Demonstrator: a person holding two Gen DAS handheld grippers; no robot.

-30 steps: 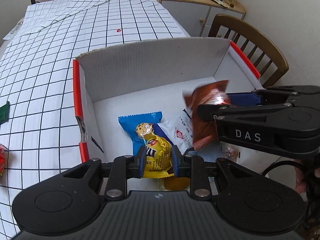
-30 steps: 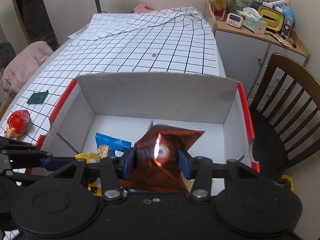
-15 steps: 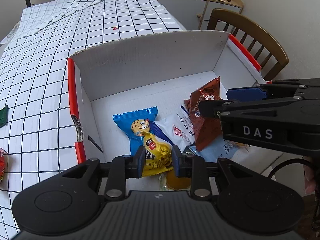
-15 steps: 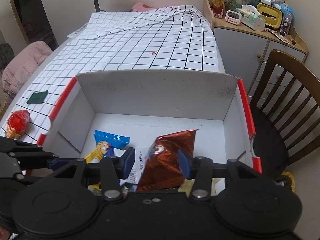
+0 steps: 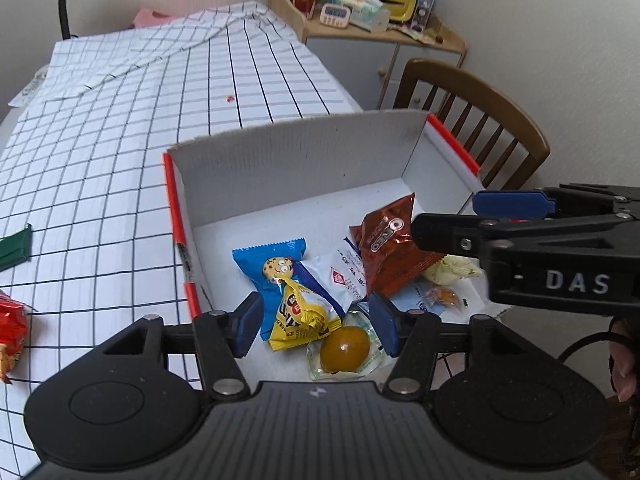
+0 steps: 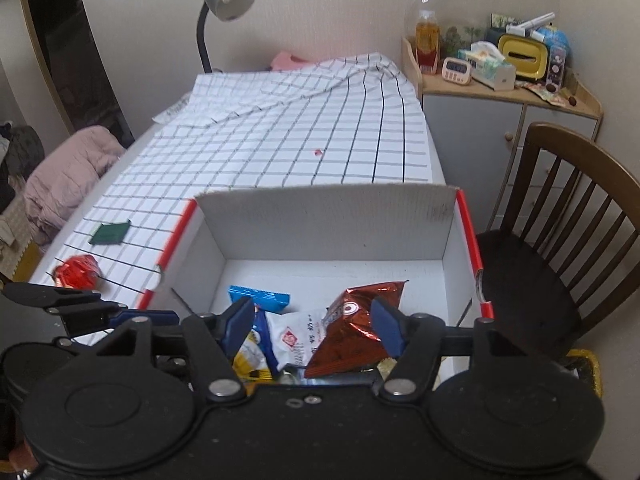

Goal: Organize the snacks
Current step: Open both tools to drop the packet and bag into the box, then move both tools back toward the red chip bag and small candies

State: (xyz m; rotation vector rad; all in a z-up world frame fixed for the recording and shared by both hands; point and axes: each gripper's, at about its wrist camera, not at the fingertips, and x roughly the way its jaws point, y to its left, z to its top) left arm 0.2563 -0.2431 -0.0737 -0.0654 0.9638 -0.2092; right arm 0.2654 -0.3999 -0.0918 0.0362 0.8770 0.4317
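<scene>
— Where's the shiny brown Oreo packet (image 5: pixel 389 255)?
— Lying in the white cardboard box with red edges (image 5: pixel 296 168), leaning on the white sachet (image 5: pixel 340 276) beside the yellow candy bag (image 5: pixel 298 316).
— And the tongs?
— Left gripper (image 5: pixel 314 330) and right gripper (image 6: pixel 314 326) both spread wide, holding nothing.

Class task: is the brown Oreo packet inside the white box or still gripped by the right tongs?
Inside. The brown Oreo packet lies in the white box among other snacks; the right tongs are open, pads apart from it.
</scene>
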